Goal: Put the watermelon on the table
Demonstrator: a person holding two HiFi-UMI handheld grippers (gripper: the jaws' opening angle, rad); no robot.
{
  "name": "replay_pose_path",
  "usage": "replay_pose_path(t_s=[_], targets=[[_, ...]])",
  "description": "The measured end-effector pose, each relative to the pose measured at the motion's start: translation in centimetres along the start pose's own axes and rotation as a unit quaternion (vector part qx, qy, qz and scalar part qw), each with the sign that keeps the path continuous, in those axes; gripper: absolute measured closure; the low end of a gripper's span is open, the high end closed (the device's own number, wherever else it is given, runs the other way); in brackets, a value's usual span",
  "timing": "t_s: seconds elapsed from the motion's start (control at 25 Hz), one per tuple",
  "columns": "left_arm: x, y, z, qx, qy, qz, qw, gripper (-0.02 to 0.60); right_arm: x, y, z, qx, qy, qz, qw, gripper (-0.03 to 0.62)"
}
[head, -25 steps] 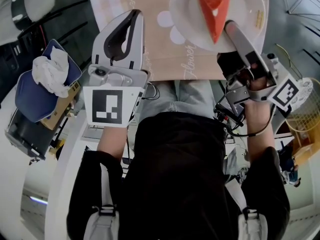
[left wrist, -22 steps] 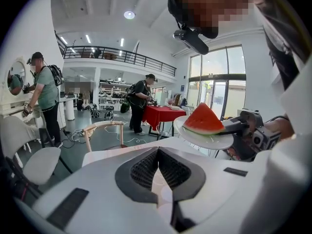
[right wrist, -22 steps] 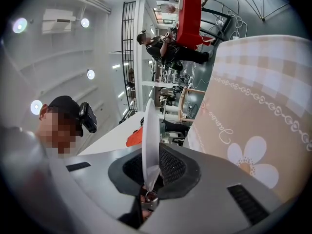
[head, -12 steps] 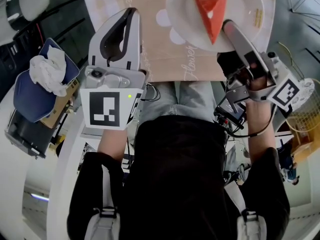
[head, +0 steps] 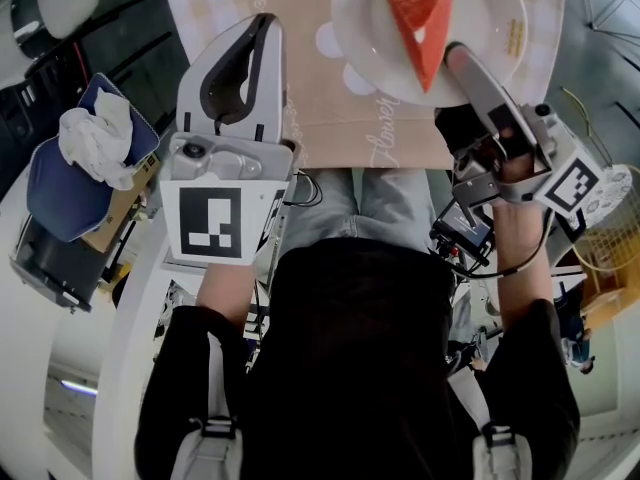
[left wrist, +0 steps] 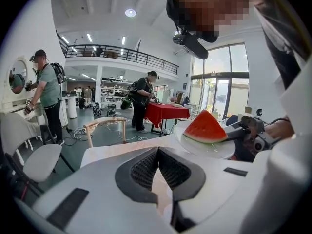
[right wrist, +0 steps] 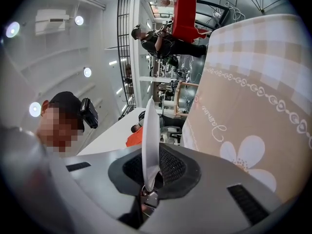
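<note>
Beige-clothed bench (head: 310,88) fills the top of the head view. We see a white plate (head: 360,18) over it, with the watermelon (head: 420,13) wedge lying on the plate. The right gripper (head: 460,58) comes in at the plate's near right edge and is on its rim. The left gripper (head: 264,28) sits over the bench left of the plate, apart from it. A blue pad (head: 60,188) with a crumpled white rag (head: 95,138) lies off the bench, far left.

Left gripper view: the fingers (left wrist: 141,168) are pressed together at the tips, with nothing between them. Past them we get the bench, then the plate and watermelon off to the right, with the right gripper behind the plate. Behind that is an open hall with people (left wrist: 144,99) standing about and a red-draped table (left wrist: 165,113).

Right gripper view: the fingers (right wrist: 173,167) are pinching the plate rim. The plate is seen edge-on, running up from between them. The bench's flower print fills the right side. Room background shows between the plate and the bench here, so we can't tell whether the plate touches the bench.
</note>
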State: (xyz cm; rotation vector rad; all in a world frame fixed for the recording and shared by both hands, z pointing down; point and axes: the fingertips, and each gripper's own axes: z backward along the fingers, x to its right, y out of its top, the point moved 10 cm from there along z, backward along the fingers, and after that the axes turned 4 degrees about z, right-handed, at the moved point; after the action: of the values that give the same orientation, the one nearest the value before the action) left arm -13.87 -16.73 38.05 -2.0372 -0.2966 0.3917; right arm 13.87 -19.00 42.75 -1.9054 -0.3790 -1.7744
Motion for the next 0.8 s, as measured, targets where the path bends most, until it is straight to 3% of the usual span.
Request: replay_pose_path(t_s=[0.8], targets=[[0.2,-3.4,-2.2,-0.017,-0.006,0.011,0.9998,0.569,4.9,-0.7,0.1,-0.009,-0.007,-0.010,1.000,0.568]])
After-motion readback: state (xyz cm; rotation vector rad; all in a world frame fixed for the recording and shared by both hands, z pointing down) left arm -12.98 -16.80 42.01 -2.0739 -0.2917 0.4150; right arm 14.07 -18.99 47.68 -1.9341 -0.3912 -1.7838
